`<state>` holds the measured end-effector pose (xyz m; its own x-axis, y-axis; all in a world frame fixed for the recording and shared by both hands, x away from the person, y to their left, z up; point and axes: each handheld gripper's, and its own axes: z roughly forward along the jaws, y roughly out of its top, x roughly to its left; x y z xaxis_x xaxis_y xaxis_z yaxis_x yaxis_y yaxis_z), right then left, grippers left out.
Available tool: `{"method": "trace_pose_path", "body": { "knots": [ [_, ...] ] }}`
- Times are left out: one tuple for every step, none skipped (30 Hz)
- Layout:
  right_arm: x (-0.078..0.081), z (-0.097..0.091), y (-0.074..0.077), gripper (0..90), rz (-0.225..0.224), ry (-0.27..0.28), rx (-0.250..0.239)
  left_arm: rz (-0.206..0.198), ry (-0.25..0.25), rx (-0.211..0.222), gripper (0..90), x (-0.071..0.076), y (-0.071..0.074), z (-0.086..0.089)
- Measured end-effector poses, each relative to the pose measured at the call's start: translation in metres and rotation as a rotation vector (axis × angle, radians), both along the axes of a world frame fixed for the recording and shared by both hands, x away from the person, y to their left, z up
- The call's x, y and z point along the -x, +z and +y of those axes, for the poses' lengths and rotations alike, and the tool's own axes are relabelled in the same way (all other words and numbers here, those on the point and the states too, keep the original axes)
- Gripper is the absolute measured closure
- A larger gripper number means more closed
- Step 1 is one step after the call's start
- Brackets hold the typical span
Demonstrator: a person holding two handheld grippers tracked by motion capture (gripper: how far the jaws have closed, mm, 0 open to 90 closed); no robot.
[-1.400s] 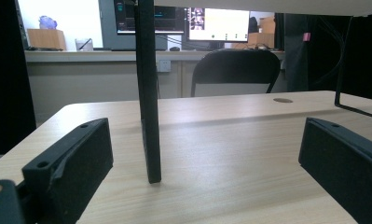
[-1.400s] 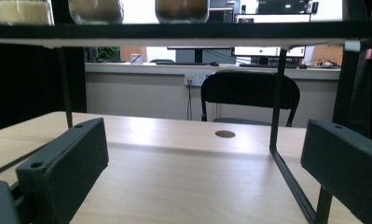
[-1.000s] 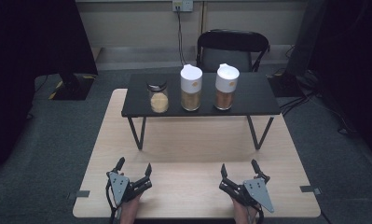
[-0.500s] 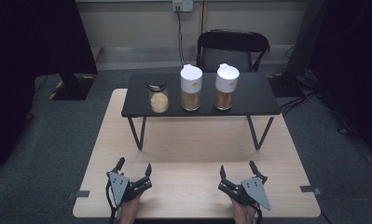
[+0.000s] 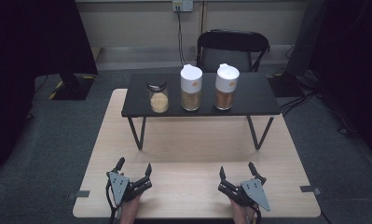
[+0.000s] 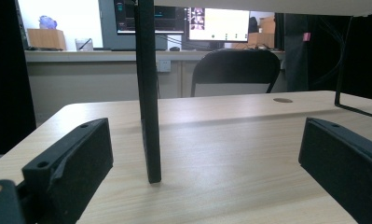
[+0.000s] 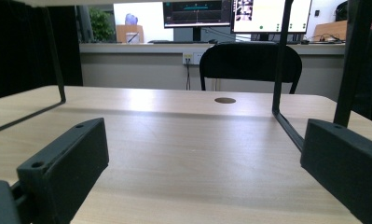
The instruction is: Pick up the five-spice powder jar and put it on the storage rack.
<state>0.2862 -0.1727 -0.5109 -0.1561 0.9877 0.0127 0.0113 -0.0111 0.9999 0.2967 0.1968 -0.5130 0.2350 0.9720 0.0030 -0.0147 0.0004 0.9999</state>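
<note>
Lower frame: left gripper (image 5: 134,173) and right gripper (image 5: 236,176) rest on the table (image 5: 193,144), jaws wide apart, empty; upper centre, three jars (image 5: 191,88) on a black shelf (image 5: 258,95), probably glass; heavy, slippery, breakable; grip mid-body.

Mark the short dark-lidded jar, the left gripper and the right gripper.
short dark-lidded jar (image 5: 158,99), high view, on its glass body.
left gripper (image 5: 134,166), high view, midway between its fingertips.
right gripper (image 5: 236,170), high view, midway between its fingertips.
</note>
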Motion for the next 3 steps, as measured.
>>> {"method": "trace_pose_path", "body": {
  "knots": [
    [0.0005,-0.0001,-0.0002,0.0,-0.005,-0.002,-0.003,0.000,0.000,0.000,2.3,0.0000,0.0000,0.0000],
    [0.0008,0.0003,-0.0004,0.0,-0.009,-0.006,0.001,0.000,0.000,0.000,2.3,0.0000,0.0000,0.0000],
    [0.0008,0.0011,-0.0004,0.0,-0.009,-0.007,0.007,0.000,0.000,0.000,2.3,0.0000,0.0000,0.0000]
  ]
}}
